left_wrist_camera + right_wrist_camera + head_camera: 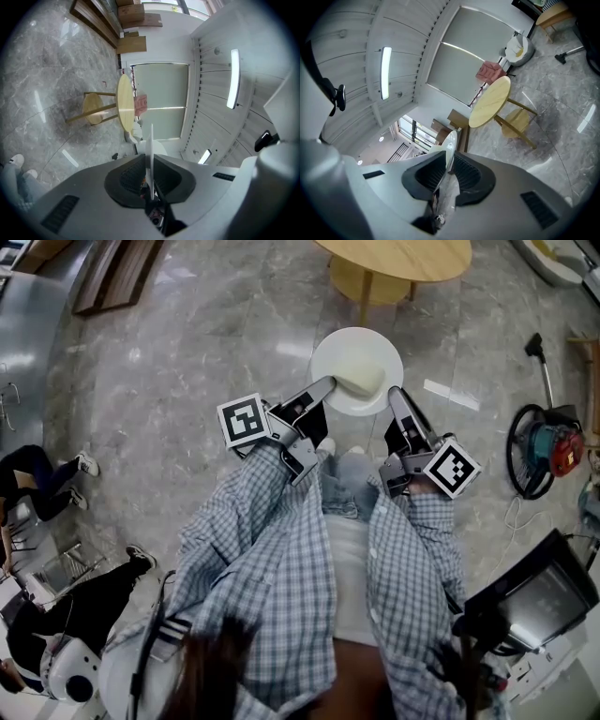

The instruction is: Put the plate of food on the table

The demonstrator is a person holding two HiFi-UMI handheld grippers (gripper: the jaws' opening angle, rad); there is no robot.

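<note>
A white plate (349,352) with a pale mound of food (361,378) hangs level above the marble floor, held from both sides. My left gripper (331,383) is shut on the plate's near-left rim, and my right gripper (392,391) is shut on its near-right rim. In the left gripper view the plate (151,145) shows edge-on as a thin white line pinched between the black pads of the left gripper (151,163). The right gripper view shows the plate's rim (450,144) clamped the same way in the right gripper (447,161). The round wooden table (398,257) stands just beyond the plate.
A low wooden stool (361,282) sits under the table. A teal and red machine with a hose (548,448) lies on the floor at right. A dark screen (536,601) is at lower right. People sit at the left (42,486). Wooden boards (112,273) lie far left.
</note>
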